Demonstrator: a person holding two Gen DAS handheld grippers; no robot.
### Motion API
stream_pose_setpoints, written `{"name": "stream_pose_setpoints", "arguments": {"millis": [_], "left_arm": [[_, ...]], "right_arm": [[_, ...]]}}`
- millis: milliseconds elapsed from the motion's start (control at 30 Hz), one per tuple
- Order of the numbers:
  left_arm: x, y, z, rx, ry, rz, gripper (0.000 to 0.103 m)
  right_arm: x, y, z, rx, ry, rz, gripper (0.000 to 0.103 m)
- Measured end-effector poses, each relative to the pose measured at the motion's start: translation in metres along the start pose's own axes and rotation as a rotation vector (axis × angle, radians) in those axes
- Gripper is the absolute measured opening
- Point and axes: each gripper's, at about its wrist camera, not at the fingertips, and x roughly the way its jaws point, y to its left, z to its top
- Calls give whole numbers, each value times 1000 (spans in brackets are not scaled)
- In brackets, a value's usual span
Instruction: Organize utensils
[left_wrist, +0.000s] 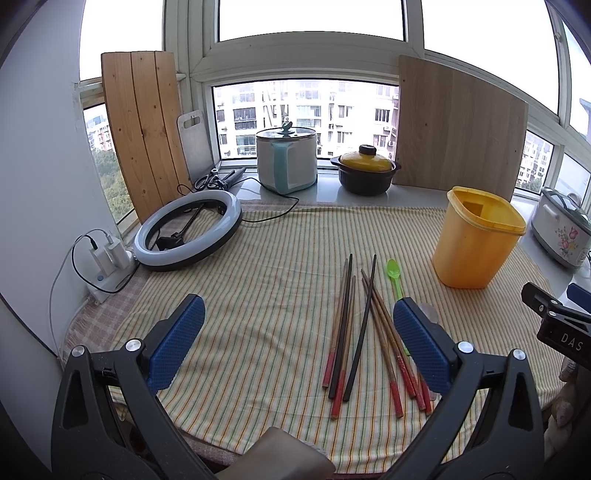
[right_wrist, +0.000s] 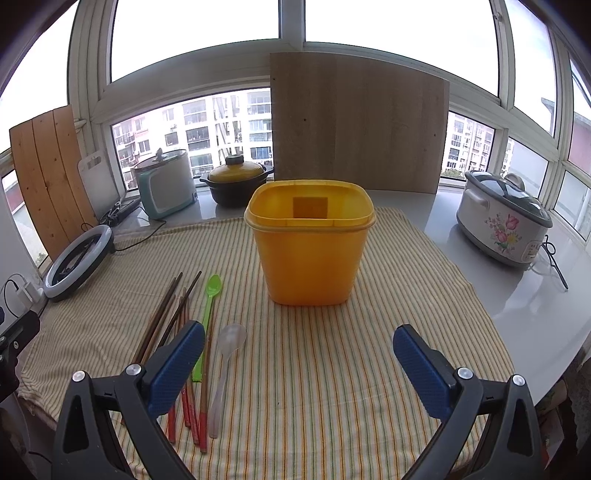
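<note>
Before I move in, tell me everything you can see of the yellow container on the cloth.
The yellow container is a squarish tub with rounded corners, of what looks like translucent plastic, tapering slightly toward its base, with a thicker rim band. It stands upright and lidless on the striped cloth. A darker square patch shows on its far inner wall; otherwise no contents are visible, though its floor is hidden. Nothing touches it except the cloth: the green spoon and chopsticks lie apart to its left.
</note>
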Motion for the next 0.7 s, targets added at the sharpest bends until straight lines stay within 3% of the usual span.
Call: {"name": "stream_pose_setpoints", "arguments": {"millis": [700], "left_arm": [[2,1,-3,-5,2,-3,103]], "right_arm": [[-7,3,2,-8,-23,5,103]]}}
